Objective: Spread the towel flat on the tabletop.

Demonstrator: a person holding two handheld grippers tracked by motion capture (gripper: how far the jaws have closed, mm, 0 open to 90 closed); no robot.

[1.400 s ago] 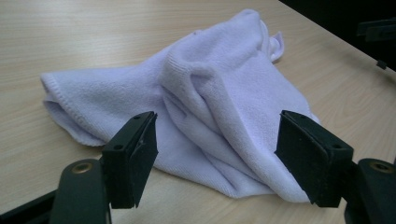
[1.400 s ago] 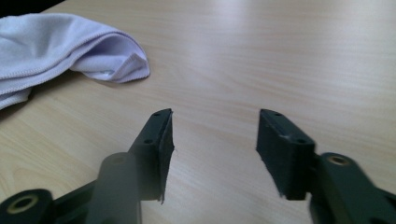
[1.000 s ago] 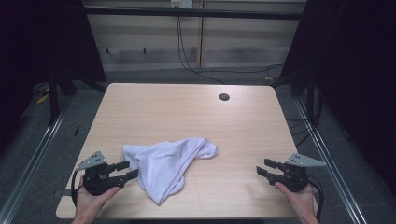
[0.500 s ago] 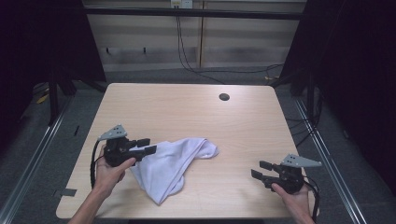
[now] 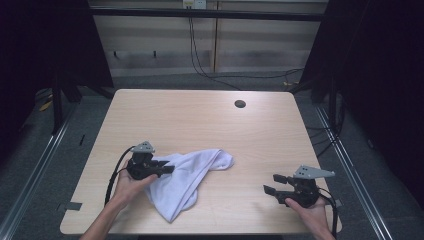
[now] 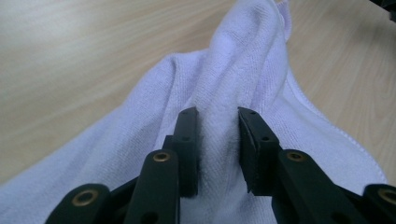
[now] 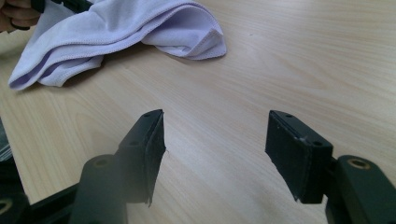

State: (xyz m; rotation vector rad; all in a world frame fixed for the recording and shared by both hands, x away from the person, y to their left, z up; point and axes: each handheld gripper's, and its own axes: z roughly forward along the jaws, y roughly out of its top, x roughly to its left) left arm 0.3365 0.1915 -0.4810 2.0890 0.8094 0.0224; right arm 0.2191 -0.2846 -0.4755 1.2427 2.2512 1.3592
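Your left gripper (image 5: 167,169) has narrow jaws pinching a raised fold at the towel's (image 5: 187,180) left end, the towel lying crumpled front-left on the desk (image 5: 210,120), while your right gripper (image 5: 274,184) waits wide-jawed, well apart to the towel's right.

Bare table (image 5: 200,120) beyond towel (image 5: 185,175)

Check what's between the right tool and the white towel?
Nothing: bare light wooden tabletop separates the right tool, jaws open, from the crumpled white terry towel in the right gripper view; the high view shows that gap too.
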